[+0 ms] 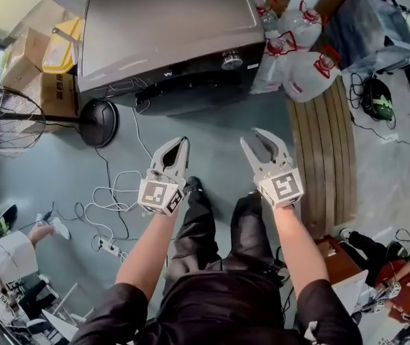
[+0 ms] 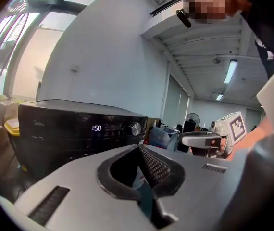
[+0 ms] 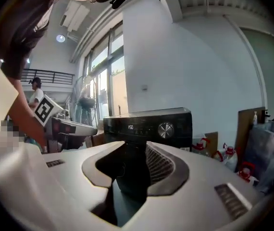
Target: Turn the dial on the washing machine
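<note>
We see the dial (image 1: 231, 60) of the washing machine (image 1: 169, 27) well beyond both jaws (left gripper (image 1: 183, 141) pressed together, right gripper (image 1: 252, 136) spread).

Head view steeply down, gripper views fwd, all share washing machine (image 1: 169, 34)

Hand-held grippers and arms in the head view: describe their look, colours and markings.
Both the left hand-held gripper and the right hand-held gripper are pale grey, with curved tapering jaws lined by dark ribbed pads. Each carries a white cube printed with black square markers. No cables show on them. The person wears a dark short-sleeved top; the forearms are bare.
</note>
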`<state>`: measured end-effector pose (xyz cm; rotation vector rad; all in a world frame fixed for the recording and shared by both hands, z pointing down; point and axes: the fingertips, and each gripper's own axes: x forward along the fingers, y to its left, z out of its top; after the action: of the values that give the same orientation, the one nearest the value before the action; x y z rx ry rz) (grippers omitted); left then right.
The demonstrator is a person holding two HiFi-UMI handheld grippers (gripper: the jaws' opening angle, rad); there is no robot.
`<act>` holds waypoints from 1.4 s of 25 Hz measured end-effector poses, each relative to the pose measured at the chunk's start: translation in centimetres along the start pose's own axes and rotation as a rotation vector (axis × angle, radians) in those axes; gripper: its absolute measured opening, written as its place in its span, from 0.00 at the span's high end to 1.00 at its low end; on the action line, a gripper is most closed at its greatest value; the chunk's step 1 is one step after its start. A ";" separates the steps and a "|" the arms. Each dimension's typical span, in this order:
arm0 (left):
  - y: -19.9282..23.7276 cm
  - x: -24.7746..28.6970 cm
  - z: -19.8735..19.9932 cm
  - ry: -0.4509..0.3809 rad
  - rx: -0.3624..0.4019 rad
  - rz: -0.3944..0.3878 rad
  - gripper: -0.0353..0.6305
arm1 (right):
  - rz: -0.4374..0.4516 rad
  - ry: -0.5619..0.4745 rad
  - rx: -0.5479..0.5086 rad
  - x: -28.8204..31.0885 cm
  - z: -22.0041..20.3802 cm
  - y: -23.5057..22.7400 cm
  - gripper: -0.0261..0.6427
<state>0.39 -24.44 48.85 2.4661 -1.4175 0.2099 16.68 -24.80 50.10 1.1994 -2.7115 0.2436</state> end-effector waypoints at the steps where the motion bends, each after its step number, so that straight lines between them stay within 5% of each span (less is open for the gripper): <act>1: 0.5 0.9 -0.8 0.003 0.013 -0.017 0.92 | -0.012 0.002 0.010 1.3 -0.7 -0.4 0.74; 11: 3.8 7.8 -3.3 -0.053 0.122 -0.106 0.92 | -0.081 0.013 -0.025 11.2 -5.0 -4.5 0.60; 25: 5.8 11.7 -6.1 -0.097 0.115 -0.100 0.92 | -0.271 -0.072 -0.148 15.1 -2.7 -9.7 0.52; 35: 6.9 11.1 -7.8 -0.099 0.089 -0.086 0.92 | -0.293 -0.098 -0.162 17.3 -0.7 -9.9 0.52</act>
<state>0.23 -34.36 60.44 2.6365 -1.3647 0.1374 12.68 -43.62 55.32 1.5695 -2.5296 -0.0730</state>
